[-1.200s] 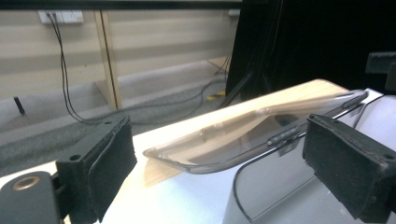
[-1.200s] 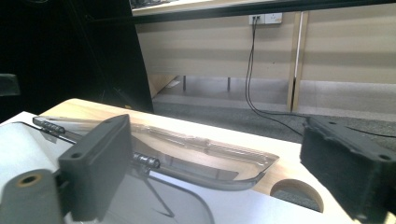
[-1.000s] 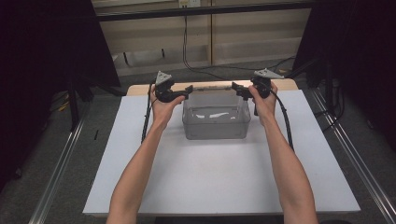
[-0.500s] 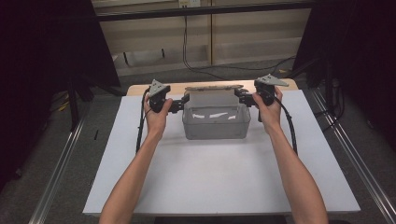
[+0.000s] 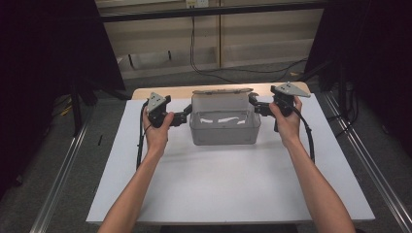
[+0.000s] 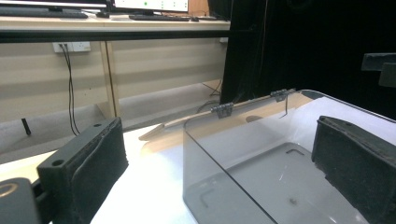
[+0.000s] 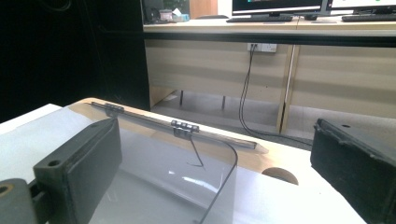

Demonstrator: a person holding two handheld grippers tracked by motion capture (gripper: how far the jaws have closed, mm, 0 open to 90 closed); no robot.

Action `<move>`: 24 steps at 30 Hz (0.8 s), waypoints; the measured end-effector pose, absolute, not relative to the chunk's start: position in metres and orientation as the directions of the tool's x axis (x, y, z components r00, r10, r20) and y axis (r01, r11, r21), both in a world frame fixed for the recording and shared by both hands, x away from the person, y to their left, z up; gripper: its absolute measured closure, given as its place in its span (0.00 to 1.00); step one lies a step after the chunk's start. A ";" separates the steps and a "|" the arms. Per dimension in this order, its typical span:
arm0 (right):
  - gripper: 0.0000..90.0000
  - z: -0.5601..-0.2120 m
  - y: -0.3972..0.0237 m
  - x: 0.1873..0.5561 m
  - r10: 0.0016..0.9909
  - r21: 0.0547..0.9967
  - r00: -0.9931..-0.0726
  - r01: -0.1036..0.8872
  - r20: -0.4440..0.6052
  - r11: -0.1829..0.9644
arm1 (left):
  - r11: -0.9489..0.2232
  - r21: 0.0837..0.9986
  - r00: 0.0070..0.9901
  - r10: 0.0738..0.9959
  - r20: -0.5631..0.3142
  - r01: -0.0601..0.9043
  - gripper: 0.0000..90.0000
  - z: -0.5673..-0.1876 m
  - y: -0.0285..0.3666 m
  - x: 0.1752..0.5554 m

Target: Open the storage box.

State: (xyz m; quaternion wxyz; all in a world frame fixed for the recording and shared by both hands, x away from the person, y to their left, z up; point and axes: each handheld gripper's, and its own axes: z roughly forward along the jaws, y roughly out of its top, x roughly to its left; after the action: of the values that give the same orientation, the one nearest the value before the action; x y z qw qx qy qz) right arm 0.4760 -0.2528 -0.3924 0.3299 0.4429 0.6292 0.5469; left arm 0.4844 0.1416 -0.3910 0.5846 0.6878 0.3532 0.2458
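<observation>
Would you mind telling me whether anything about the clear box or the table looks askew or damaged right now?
Nothing stands out. The clear box sits square and upright on the white table, its hinged lid open behind it. The left gripper and right gripper each straddle a side wall, open.

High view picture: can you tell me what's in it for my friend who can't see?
A person's two hands hold a left gripper and right gripper at the ends of a clear plastic box, lid open, on a white table.
</observation>
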 end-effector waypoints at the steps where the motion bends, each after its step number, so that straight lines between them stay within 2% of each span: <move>1: 0.02 -0.392 -0.253 0.473 0.920 0.981 -0.386 0.191 0.063 0.013 | -0.070 0.978 0.628 0.775 -0.072 0.198 0.03 -0.391 0.142 0.482; 7: 0.01 -0.390 -0.255 0.454 0.922 0.985 -0.384 0.170 0.043 0.024 | -0.072 0.981 0.620 0.783 -0.055 0.179 0.03 -0.392 0.149 0.465; 18: 0.00 -0.395 -0.257 0.425 0.928 0.989 -0.372 0.145 0.014 0.043 | -0.035 0.980 0.597 0.797 -0.091 0.196 0.03 -0.397 0.164 0.436; 24: 0.00 -0.402 -0.254 0.407 0.930 0.990 -0.368 0.128 0.000 0.050 | -0.035 0.987 0.589 0.805 -0.067 0.159 0.03 -0.402 0.172 0.416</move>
State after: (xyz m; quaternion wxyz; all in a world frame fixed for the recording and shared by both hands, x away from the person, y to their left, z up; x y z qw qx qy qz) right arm 0.4068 -0.2543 -0.4022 0.3692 0.4242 0.6236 0.5430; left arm 0.4162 0.1720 -0.4020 0.5929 0.6657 0.3621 0.2723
